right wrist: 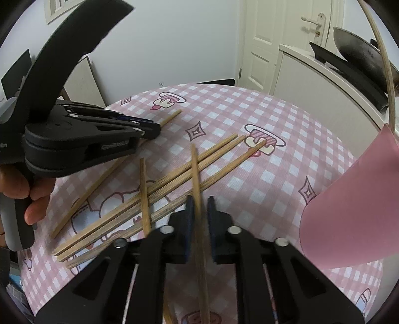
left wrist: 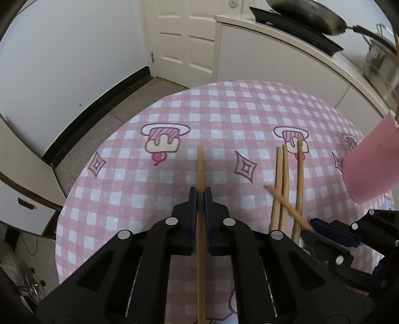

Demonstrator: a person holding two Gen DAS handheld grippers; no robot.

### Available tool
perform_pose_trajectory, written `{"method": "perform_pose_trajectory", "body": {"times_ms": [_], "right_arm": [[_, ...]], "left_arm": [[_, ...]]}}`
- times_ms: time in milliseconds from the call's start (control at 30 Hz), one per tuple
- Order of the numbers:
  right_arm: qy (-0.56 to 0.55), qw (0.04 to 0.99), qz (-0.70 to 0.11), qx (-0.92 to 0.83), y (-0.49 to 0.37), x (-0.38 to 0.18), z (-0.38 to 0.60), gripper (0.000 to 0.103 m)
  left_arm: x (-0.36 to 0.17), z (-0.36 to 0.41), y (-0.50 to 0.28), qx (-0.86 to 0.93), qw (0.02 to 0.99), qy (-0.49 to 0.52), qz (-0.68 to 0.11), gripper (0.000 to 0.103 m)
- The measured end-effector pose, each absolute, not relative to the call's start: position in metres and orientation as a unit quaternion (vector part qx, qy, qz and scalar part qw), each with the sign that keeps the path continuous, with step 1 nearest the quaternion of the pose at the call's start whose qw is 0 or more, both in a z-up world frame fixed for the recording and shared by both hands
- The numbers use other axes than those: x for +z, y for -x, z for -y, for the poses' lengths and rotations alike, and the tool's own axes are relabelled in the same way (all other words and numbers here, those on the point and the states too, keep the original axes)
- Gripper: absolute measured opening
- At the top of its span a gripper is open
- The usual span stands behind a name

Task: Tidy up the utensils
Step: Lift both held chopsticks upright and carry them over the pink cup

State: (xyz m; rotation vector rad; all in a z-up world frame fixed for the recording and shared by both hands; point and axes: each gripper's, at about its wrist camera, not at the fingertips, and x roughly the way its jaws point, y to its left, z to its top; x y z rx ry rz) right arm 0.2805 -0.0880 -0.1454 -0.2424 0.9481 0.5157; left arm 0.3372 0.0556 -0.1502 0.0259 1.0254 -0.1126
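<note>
Several wooden chopsticks lie on a pink checked tablecloth (left wrist: 224,109). My left gripper (left wrist: 200,193) is shut on one chopstick (left wrist: 200,164) that runs between its pads. The left gripper also shows in the right wrist view (right wrist: 154,128). My right gripper (right wrist: 200,202) has a chopstick (right wrist: 195,172) between its pads with a gap on the right side; this gripper shows in the left wrist view (left wrist: 321,229). Three chopsticks (left wrist: 286,184) lie side by side to the right of the left gripper. A pink cup (left wrist: 371,164) stands at the right with a chopstick in it.
A white counter (left wrist: 286,37) with a dark pan (left wrist: 306,15) stands behind the table. A white door (left wrist: 184,37) is at the back. The table's left edge drops to a grey floor (left wrist: 129,99). In the right wrist view the cup (right wrist: 349,211) is close on the right.
</note>
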Motion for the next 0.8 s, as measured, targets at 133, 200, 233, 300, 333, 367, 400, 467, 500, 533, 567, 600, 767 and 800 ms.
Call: {"method": "perform_pose_trajectory", "body": {"times_ms": [133, 200, 233, 300, 333, 367, 400, 467, 500, 533, 567, 600, 767, 800], "right_arm": [[0.108, 0.859, -0.435, 0.247, -0.275, -0.139, 0.091, 0.005], [0.109, 0.862, -0.426, 0.251, -0.269, -0.132, 0.090, 0.005], [0.111, 0.864, -0.420, 0.253, -0.265, -0.127, 0.089, 0.005], [0.109, 0.868, -0.409, 0.258, -0.258, -0.117, 0.089, 0.005], [0.108, 0.871, -0.403, 0.260, -0.254, -0.112, 0.089, 0.005], [0.106, 0.873, -0.397, 0.264, -0.251, -0.107, 0.089, 0.005], [0.104, 0.875, -0.389, 0.268, -0.246, -0.101, 0.089, 0.005], [0.103, 0.880, -0.374, 0.274, -0.238, -0.090, 0.090, 0.005], [0.103, 0.883, -0.364, 0.277, -0.233, -0.083, 0.090, 0.005], [0.102, 0.886, -0.355, 0.280, -0.227, -0.076, 0.090, 0.005], [0.101, 0.889, -0.347, 0.282, -0.223, -0.071, 0.090, 0.005], [0.100, 0.892, -0.337, 0.284, -0.218, -0.065, 0.091, 0.005], [0.089, 0.912, -0.282, 0.285, -0.196, -0.037, 0.098, 0.005], [0.087, 0.916, -0.270, 0.283, -0.191, -0.032, 0.100, 0.005]], "left_arm": [[-0.136, -0.068, -0.324, -0.054, 0.883, 0.007, -0.466, 0.006], [-0.124, -0.072, -0.314, -0.059, 0.891, 0.011, -0.451, 0.006], [-0.116, -0.073, -0.308, -0.061, 0.895, 0.013, -0.441, 0.006], [-0.104, -0.076, -0.296, -0.068, 0.902, 0.018, -0.427, 0.006], [-0.097, -0.078, -0.289, -0.073, 0.905, 0.022, -0.418, 0.006], [-0.090, -0.079, -0.281, -0.077, 0.909, 0.024, -0.409, 0.006], [-0.084, -0.079, -0.274, -0.079, 0.913, 0.024, -0.400, 0.006], [-0.074, -0.078, -0.264, -0.083, 0.918, 0.026, -0.388, 0.006], [-0.068, -0.079, -0.257, -0.086, 0.920, 0.028, -0.381, 0.006], [-0.062, -0.079, -0.250, -0.090, 0.923, 0.032, -0.372, 0.006], [-0.058, -0.080, -0.246, -0.092, 0.925, 0.034, -0.366, 0.006], [-0.051, -0.080, -0.238, -0.095, 0.928, 0.038, -0.357, 0.006], [-0.022, -0.078, -0.201, -0.106, 0.951, 0.061, -0.284, 0.006], [-0.019, -0.077, -0.196, -0.107, 0.954, 0.062, -0.273, 0.006]]}}
